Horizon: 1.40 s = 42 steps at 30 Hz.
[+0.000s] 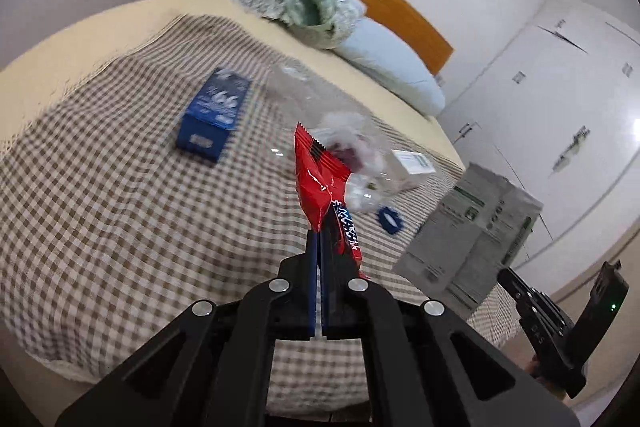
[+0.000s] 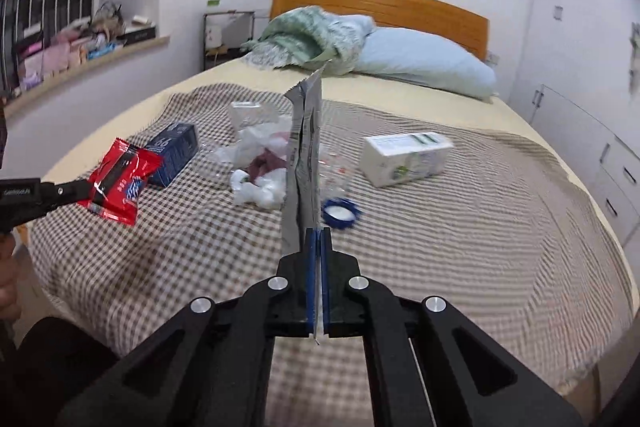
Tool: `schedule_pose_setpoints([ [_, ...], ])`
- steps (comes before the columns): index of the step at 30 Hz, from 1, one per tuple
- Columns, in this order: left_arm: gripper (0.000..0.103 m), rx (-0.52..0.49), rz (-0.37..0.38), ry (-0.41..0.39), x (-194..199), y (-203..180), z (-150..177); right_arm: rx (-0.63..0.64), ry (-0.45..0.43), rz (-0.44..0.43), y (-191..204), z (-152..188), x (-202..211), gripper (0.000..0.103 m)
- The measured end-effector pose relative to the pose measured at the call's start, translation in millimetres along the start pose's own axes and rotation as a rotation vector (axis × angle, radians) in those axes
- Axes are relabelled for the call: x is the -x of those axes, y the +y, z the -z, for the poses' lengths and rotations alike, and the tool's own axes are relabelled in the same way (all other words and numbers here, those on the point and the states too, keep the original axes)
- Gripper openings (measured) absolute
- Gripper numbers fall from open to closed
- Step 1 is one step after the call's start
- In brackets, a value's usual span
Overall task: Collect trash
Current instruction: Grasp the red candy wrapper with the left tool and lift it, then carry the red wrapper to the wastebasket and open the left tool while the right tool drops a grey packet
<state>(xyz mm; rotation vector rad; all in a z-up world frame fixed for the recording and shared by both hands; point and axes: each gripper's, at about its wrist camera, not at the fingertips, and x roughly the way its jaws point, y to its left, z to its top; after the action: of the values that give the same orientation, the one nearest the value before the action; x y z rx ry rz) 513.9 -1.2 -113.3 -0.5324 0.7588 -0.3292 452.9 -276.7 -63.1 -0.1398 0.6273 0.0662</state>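
- Starting at the left of the right wrist view, a windowsill (image 2: 80, 61) piled with folded clothes runs under a railed window, and the left tongs (image 2: 86, 189) reach in from the left edge, pinching a red snack wrapper (image 2: 122, 183) above the bed's near left corner.
- Just right of that wrapper a dark blue box (image 2: 174, 153) lies on its side on the checked blanket (image 2: 460, 247).
- Near the middle of the frame a clear plastic bag (image 2: 256, 131) sits crumpled, with white tissue wads (image 2: 258, 193) and something dark red inside or against it; which one, I cannot tell.
- Centre frame, the right tongs (image 2: 319, 239) are pressed together on a silver foil wrapper (image 2: 304, 139), which stands upright and hides part of the bag behind it.
- Just right of the fingertips a blue bottle cap (image 2: 340, 213) lies open side up on the blanket.
- Further right a white carton (image 2: 408, 159) lies on its side, well apart from the cap.
- Toward the upper middle a green knitted throw (image 2: 304, 41) is heaped against a pale blue pillow (image 2: 424, 61) below the wooden headboard (image 2: 380, 9).
- In the left wrist view the left tongs (image 1: 319, 239) are clamped on the red wrapper's lower edge, with the blue box to the upper left, the bag directly behind, and the right tongs' body at the lower right edge, its tips out of frame.
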Motion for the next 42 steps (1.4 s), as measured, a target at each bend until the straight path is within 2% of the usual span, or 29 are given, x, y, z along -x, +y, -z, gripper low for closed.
schedule_pose_setpoints([
  [6,0.0,-0.123,0.068,0.043,20,-68,30,-0.095,-0.011,0.086,-61,39,69,0.002],
  [10,0.0,-0.194,0.125,0.104,20,-113,61,-0.162,0.019,0.167,-106,83,124,0.002],
  [12,0.0,-0.232,0.157,0.162,13,-134,81,-0.172,0.06,0.191,-121,108,145,0.002],
  [15,0.0,-0.324,0.183,0.247,-3,-170,121,-0.162,0.173,0.229,-141,165,169,0.002],
  [17,0.0,-0.367,0.206,0.332,-21,-191,151,-0.174,0.245,0.241,-151,199,173,0.002],
  [21,0.0,-0.45,0.217,0.48,-54,-221,205,-0.227,0.393,0.259,-171,272,157,0.002],
  [26,0.0,-0.554,0.189,0.615,-97,-236,255,-0.286,0.572,0.261,-194,357,100,0.002],
  [28,0.0,-0.604,0.164,0.647,-111,-240,273,-0.268,0.66,0.264,-200,389,67,0.002],
  [32,0.0,-0.634,0.136,0.694,-128,-247,296,-0.219,0.809,0.269,-204,443,15,0.002],
  [33,0.0,-0.639,0.136,0.705,-132,-249,301,-0.232,0.872,0.251,-207,460,-2,0.002],
  [35,0.0,-0.661,0.136,0.727,-141,-256,312,-0.274,0.91,0.263,-215,482,-22,0.003],
  [36,0.0,-0.673,0.135,0.735,-144,-260,316,-0.272,0.926,0.28,-217,489,-29,0.005],
  [38,0.0,-0.705,0.13,0.76,-157,-271,325,-0.299,0.984,0.282,-217,502,-43,0.022],
  [39,0.0,-0.721,0.124,0.774,-163,-276,333,-0.327,0.957,0.277,-216,501,-40,0.041],
  [40,0.0,-0.726,0.122,0.787,-168,-279,339,-0.344,0.924,0.275,-219,497,-36,0.054],
  [42,0.0,-0.712,0.128,0.833,-181,-285,353,-0.372,0.858,0.299,-224,488,-20,0.055],
])
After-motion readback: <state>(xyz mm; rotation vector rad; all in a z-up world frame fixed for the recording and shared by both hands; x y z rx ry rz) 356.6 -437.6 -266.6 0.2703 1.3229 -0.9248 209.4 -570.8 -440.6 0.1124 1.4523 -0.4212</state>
